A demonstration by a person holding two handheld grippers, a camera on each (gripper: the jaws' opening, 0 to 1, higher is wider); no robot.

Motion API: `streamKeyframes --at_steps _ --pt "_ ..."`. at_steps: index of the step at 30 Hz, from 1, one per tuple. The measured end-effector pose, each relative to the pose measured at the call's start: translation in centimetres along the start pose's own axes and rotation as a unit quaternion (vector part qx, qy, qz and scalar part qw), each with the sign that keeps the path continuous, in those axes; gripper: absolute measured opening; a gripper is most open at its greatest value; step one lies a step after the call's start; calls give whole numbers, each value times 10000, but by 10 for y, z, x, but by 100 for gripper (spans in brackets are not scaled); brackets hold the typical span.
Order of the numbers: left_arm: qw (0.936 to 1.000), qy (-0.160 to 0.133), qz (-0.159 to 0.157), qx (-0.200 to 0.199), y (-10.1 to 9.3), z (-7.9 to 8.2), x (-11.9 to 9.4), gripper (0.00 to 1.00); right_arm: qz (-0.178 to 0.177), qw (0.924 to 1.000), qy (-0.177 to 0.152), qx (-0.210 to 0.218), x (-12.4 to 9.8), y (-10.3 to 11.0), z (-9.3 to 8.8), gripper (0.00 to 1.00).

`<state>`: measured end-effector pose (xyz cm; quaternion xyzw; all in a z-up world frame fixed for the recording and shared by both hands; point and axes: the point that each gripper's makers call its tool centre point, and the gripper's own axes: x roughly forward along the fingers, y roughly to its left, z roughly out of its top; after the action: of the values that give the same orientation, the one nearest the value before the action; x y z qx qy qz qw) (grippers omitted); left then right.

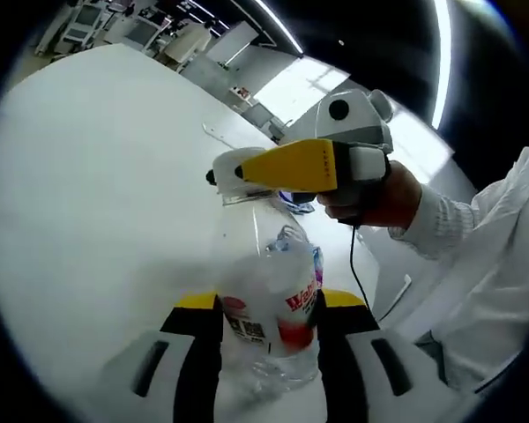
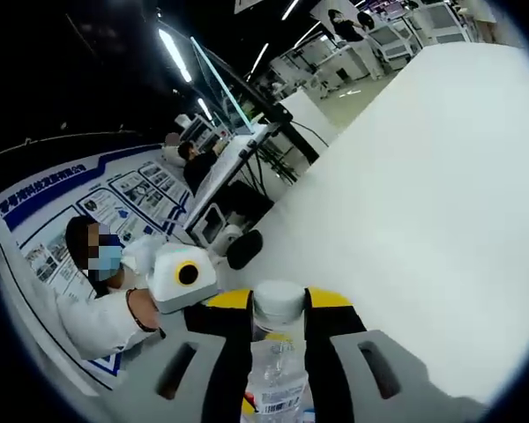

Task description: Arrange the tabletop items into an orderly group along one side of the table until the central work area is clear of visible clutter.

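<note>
We have a clear plastic bottle (image 1: 271, 308) with a red and white label clamped between the left gripper (image 1: 271, 339) jaws, held above the white table (image 1: 97, 176). The right gripper (image 2: 278, 352) grips a second clear bottle (image 2: 278, 352) just under its white cap (image 2: 278, 300). To do this well we should lower each bottle upright at the table's edge, close beside the other, and open the jaws only once the base sits flat. Thin, crinkly plastic dents easily, so we squeeze lightly. The table is smooth and matte, so the bottles could slide. A person (image 2: 97, 300) in white sits beyond.
</note>
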<state>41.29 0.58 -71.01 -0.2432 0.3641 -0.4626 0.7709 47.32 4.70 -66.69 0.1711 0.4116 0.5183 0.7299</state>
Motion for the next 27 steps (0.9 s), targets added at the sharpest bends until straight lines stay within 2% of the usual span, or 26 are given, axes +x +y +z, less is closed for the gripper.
streamKeyframes --at_steps 6,10,12,20,27 --pt "9997 106 -6 201 -6 4 0 40 26 9999 -142 46 -6 8 4 19" --pt "9997 146 -8 219 -5 5 1 40 -74 9993 -76 -347 -8 12 7 18" --pt "9997 140 -11 200 -5 5 1 39 -64 9996 -83 -249 -8 12 6 18" --pt "9997 146 -2 211 -6 7 0 39 -48 9995 -124 -297 -12 14 10 18" --pt "9995 89 -7 318 -12 23 -1 38 -29 9988 -285 -397 -19 24 24 18"
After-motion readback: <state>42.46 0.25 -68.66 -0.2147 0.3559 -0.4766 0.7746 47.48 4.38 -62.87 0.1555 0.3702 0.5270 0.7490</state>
